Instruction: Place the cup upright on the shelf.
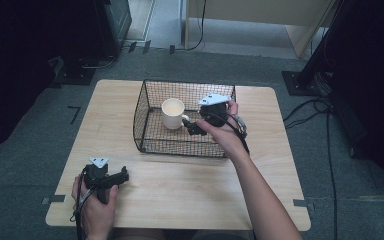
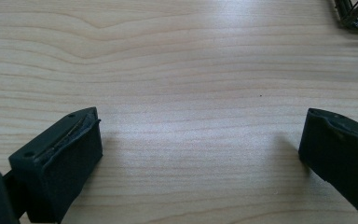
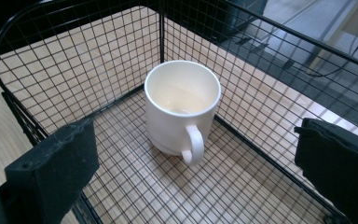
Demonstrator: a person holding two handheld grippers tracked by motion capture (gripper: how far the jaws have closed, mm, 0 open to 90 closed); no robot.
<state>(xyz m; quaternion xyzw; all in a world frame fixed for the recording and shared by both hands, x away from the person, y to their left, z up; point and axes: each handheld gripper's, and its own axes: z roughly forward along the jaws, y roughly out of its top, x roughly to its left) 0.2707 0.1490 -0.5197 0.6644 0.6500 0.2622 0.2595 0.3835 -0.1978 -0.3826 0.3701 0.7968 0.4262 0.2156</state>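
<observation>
Over on the left, the left gripper (image 1: 122, 176) rests low on the pale wooden table (image 1: 180, 195), its jaws spread wide around nothing. Further right, the white ceramic mug (image 1: 173, 113) stands upright inside the black wire basket (image 1: 145, 107) (handle turned toward the incoming hand). The right gripper (image 1: 192, 126) hovers just beside that handle, jaws wide apart and empty; the grasp looks not yet made.

High view overhead; right gripper view close inside their shared basket (image 1: 145, 107), left low over table (image 2: 177, 70).
</observation>
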